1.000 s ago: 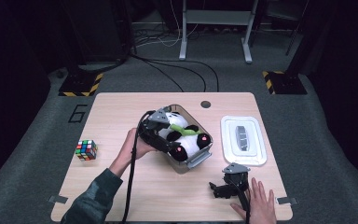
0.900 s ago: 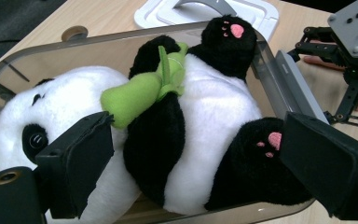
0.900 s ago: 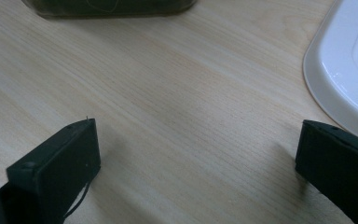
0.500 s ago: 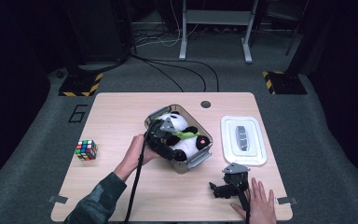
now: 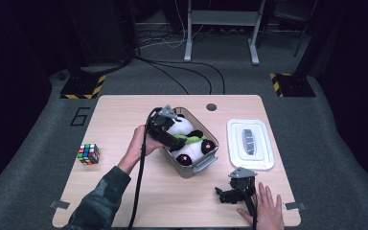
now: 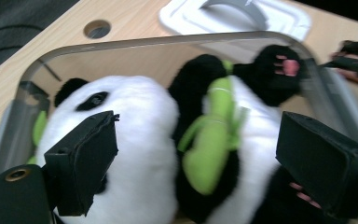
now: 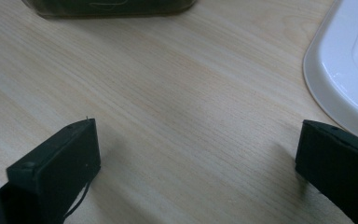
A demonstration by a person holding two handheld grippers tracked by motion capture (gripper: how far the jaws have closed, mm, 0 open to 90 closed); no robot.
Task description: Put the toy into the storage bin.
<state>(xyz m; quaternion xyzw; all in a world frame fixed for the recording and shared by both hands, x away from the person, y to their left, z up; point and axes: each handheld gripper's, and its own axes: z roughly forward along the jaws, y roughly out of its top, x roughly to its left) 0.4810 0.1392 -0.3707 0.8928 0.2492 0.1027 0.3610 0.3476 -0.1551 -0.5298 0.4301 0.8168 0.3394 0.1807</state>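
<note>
A black-and-white panda plush (image 6: 135, 154) lies on its back in a clear plastic box (image 5: 206, 163) at the table's middle. It holds a green stuffed stalk (image 6: 212, 140) on its chest. My left gripper (image 5: 175, 139) reaches into the box from the left rim. Its jaws (image 6: 198, 126) stand wide apart over the panda's head and belly, and I see no squeeze on the plush. My right gripper (image 5: 225, 194) rests on the table near the front right, beside a flat hand (image 5: 266, 211). It is open over bare wood (image 7: 196, 130).
The box's white lid (image 5: 250, 143) lies to the right of the box, and its edge (image 7: 340, 70) shows in the right gripper view. A colour cube (image 5: 88, 154) sits at the table's left. A cable hole (image 5: 212, 107) is near the far edge.
My left gripper has shifted a little farther across the box, over the panda. The right gripper and the hand beside it have not moved.
</note>
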